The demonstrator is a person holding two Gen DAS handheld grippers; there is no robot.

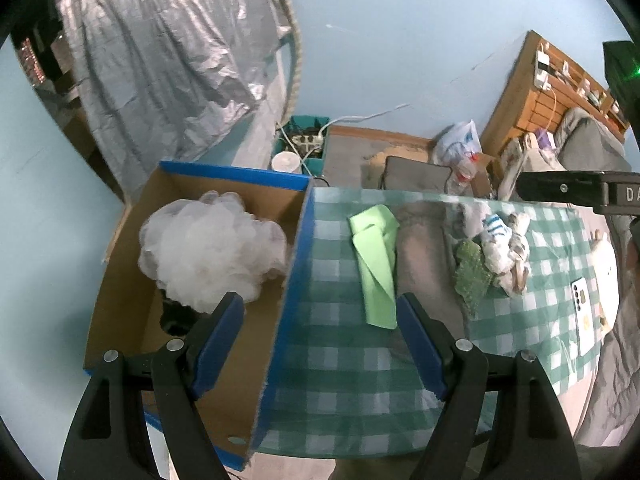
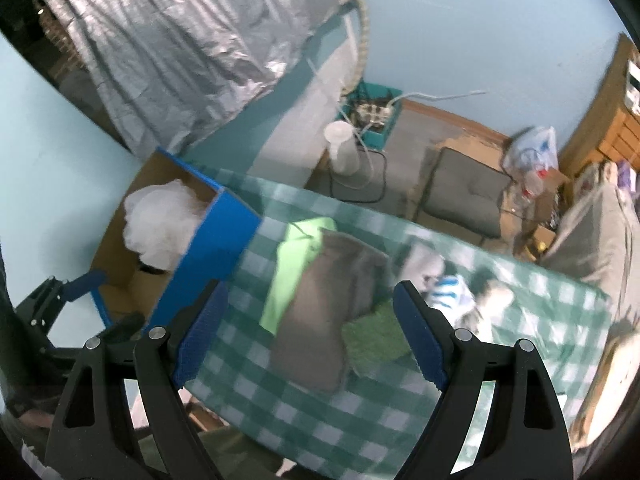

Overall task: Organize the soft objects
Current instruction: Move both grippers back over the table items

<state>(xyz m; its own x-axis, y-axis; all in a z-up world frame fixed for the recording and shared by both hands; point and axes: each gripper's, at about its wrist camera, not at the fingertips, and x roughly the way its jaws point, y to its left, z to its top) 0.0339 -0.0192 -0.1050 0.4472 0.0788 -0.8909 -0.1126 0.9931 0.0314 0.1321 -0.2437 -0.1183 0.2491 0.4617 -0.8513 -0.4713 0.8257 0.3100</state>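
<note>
A blue-edged cardboard box [image 1: 224,380] stands left of the green checked table [image 1: 340,360]; a white mesh puff [image 1: 208,248] lies inside it. On the table lie a light green cloth [image 1: 376,264], a grey cloth [image 1: 424,256], a dark green pad [image 1: 472,276] and a striped plush toy [image 1: 504,248]. My left gripper [image 1: 320,312] hangs open and empty over the box's right wall. My right gripper [image 2: 308,300] is open and empty above the grey cloth [image 2: 320,312] and light green cloth [image 2: 292,268]. The box [image 2: 216,248], puff [image 2: 160,224] and left gripper [image 2: 72,284] show at that view's left.
A white phone [image 1: 584,316] lies near the table's right edge. Beyond the table are a grey cushion [image 2: 464,196], a white fan base [image 2: 348,152], a teal bin with a power strip [image 1: 304,140], a plastic bag [image 1: 460,144] and a wooden headboard [image 1: 536,92].
</note>
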